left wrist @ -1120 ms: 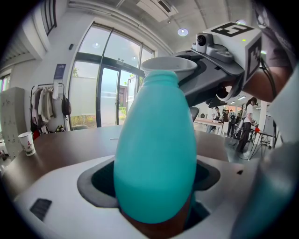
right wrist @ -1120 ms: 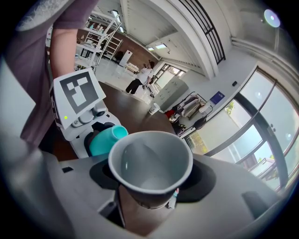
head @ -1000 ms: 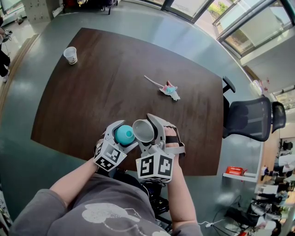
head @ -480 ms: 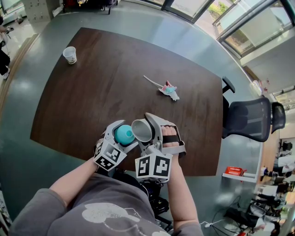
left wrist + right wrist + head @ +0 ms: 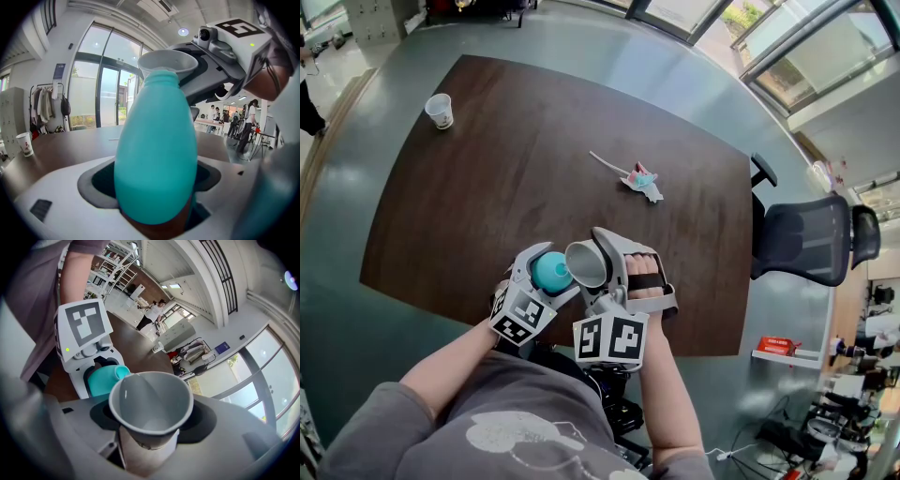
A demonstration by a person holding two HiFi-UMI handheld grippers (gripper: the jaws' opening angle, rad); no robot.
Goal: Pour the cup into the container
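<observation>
My left gripper (image 5: 546,269) is shut on a teal bottle-shaped container (image 5: 550,273), held just above the near edge of the brown table (image 5: 487,187). My right gripper (image 5: 592,263) is shut on a white paper cup (image 5: 586,264), tipped on its side with its rim at the container's mouth. In the left gripper view the container (image 5: 157,150) fills the middle and the cup (image 5: 168,61) shows right behind its top. In the right gripper view I look into the cup (image 5: 150,404). Its inside looks pale and bare. The container's mouth (image 5: 117,373) touches its left rim.
A second paper cup (image 5: 439,111) stands at the table's far left corner. A small colourful object with a thin stick (image 5: 639,180) lies mid-table toward the right. A black office chair (image 5: 806,239) stands off the table's right edge.
The right gripper has rolled a little, tipping the cup slightly more toward the container. The left gripper has kept still.
</observation>
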